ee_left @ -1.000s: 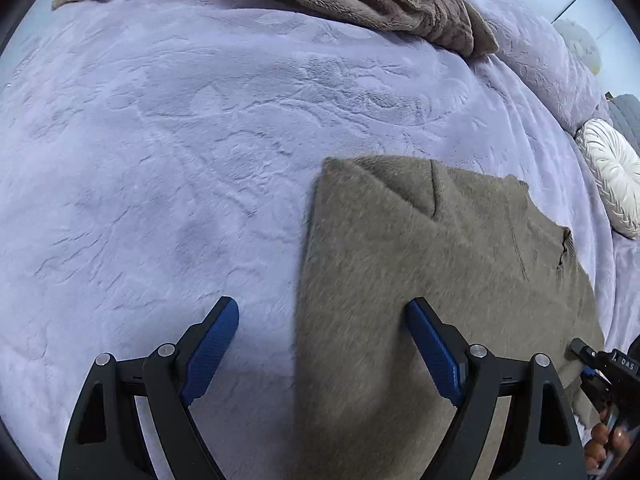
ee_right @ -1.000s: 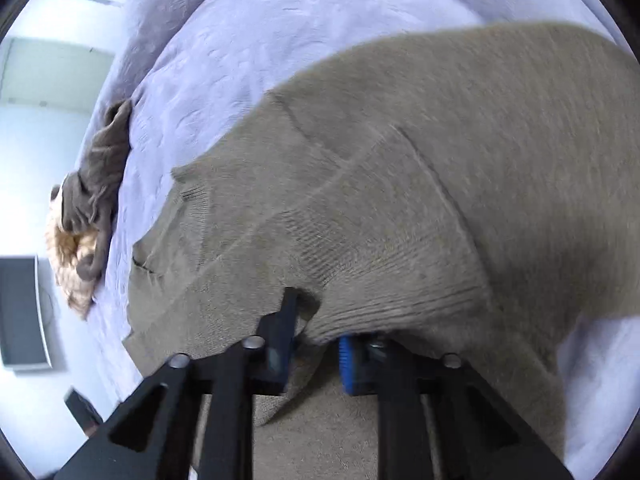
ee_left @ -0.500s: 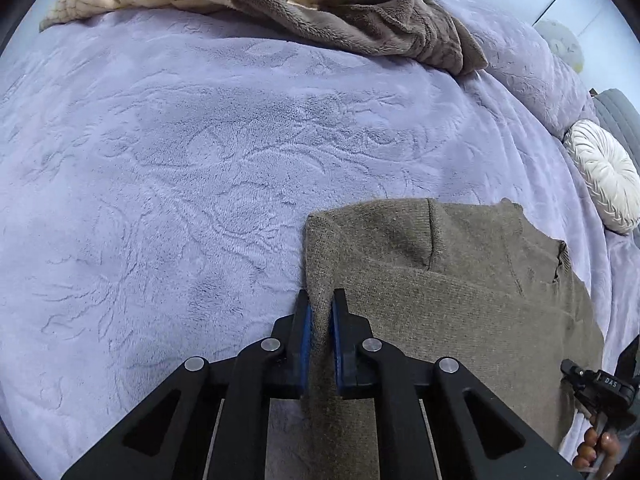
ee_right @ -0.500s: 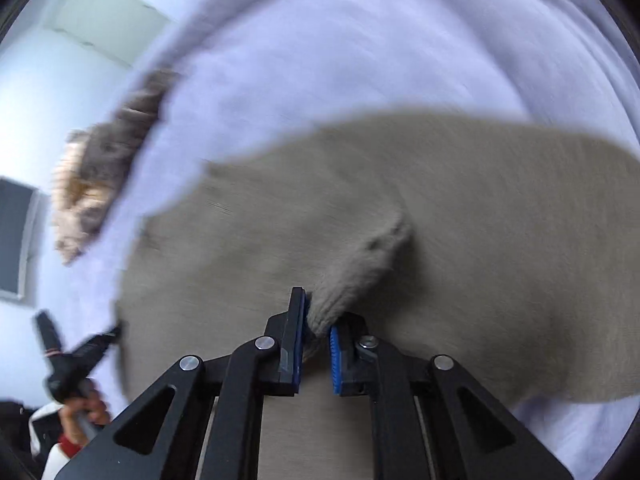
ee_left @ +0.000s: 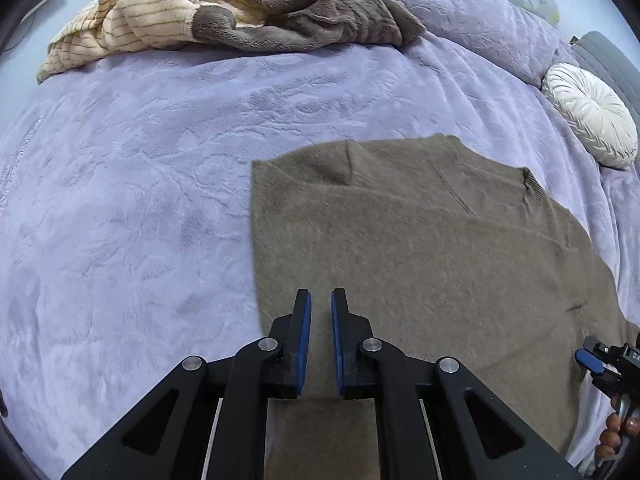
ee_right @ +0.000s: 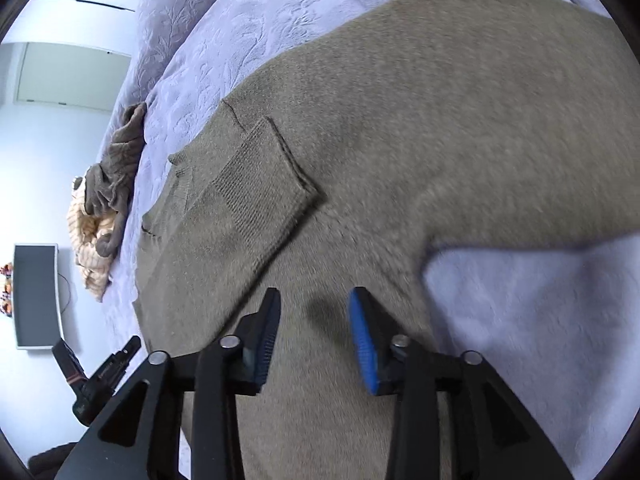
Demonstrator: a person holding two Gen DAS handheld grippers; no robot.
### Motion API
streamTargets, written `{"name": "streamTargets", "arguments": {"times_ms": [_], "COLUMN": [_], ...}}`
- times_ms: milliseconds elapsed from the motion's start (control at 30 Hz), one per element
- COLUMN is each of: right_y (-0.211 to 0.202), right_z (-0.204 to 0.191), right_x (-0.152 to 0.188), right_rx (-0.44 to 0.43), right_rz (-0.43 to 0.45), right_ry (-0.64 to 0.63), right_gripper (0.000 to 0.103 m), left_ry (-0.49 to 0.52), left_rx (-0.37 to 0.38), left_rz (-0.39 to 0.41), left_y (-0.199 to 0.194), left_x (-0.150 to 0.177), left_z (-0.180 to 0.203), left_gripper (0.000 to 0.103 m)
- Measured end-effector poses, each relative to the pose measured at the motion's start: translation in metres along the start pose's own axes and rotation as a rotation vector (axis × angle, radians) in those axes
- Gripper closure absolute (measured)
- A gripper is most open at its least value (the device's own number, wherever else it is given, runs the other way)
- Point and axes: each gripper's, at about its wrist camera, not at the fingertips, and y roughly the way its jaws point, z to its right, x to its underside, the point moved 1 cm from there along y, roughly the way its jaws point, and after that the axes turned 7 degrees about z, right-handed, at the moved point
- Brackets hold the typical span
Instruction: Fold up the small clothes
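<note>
An olive-brown knit sweater (ee_left: pixel 420 240) lies flat on the lilac bedspread (ee_left: pixel 120 200), partly folded. In the right wrist view the sweater (ee_right: pixel 400 120) has a sleeve (ee_right: pixel 256 200) laid across its body. My left gripper (ee_left: pixel 318 300) hovers over the sweater's left part, jaws nearly together with a narrow empty gap. My right gripper (ee_right: pixel 314 304) is open and empty just above the sweater, near the sleeve's cuff end. The right gripper also shows at the left wrist view's lower right edge (ee_left: pixel 600 364).
A heap of beige striped and brown fleece clothes (ee_left: pixel 224 12) lies at the bed's far edge. A round white cushion (ee_left: pixel 592 116) sits at the right. A monitor (ee_right: pixel 36 296) stands beside the bed in the right wrist view.
My right gripper let go of the sleeve, which now lies flat across the sweater, and opened. My left gripper shut from wide open and has eased apart slightly, holding nothing.
</note>
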Motion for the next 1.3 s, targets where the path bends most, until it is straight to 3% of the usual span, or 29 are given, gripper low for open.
{"name": "streamTargets", "arguments": {"times_ms": [33,67,100,133,167,333,433,633,800,933,1033,1200,1233,1267,1300], "right_y": [-0.005,-0.009,-0.013,-0.016,-0.019,-0.038,-0.052,-0.092,-0.132,-0.152,-0.161,-0.157,-0.155,-0.152,-0.149], "right_z": [0.003,0.006,0.010,0.013,0.017,0.036,0.053,0.103,0.162,0.204,0.217,0.227,0.225,0.221,0.216], "right_x": [0.003,0.006,0.008,0.010,0.011,0.015,0.013,0.001,-0.019,-0.036,-0.050,-0.074,-0.080,-0.083,-0.088], "right_rx": [-0.002,-0.005,-0.009,-0.012,-0.014,-0.016,-0.009,0.000,0.033,-0.010,0.003,-0.063,-0.071,-0.083,-0.108], "right_rz": [-0.002,-0.006,-0.009,-0.012,-0.014,-0.004,0.021,0.108,0.238,0.340,0.420,0.449,0.442,0.434,0.423], "right_ry": [0.003,0.010,0.019,0.024,0.033,0.061,0.088,0.194,0.330,0.487,0.540,0.613,0.610,0.601,0.586], "right_gripper": [0.062,0.062,0.062,0.062,0.061,0.058,0.049,0.049,0.049,0.049,0.049,0.048,0.054,0.077,0.091], "left_ry": [0.003,0.011,0.017,0.017,0.023,0.111,0.156,0.183,0.183,0.172,0.152,0.120,0.123,0.133,0.148], "left_rx": [0.011,0.016,0.011,0.002,0.005,0.056,0.088,0.107,0.132,0.171,0.199,0.230,0.228,0.217,0.199], "left_rz": [-0.010,-0.024,-0.037,-0.036,-0.016,-0.069,-0.102,-0.209,-0.206,-0.196,-0.207,-0.229,-0.230,-0.225,-0.217], "left_y": [-0.002,-0.003,-0.005,-0.008,-0.012,-0.012,-0.007,0.013,0.014,0.015,0.019,0.026,0.026,0.026,0.026], "left_x": [0.006,0.013,0.019,0.026,0.033,0.057,0.065,0.077,0.084,0.088,0.086,0.085,0.085,0.084,0.082], "left_z": [0.007,0.017,0.024,0.033,0.043,0.096,0.125,0.162,0.188,0.210,0.222,0.231,0.231,0.231,0.230], "left_gripper": [0.091,0.070,0.018,0.003,0.000,0.000,0.000,0.000,0.000,0.000,0.000,0.000,0.000,0.000,0.000]}}
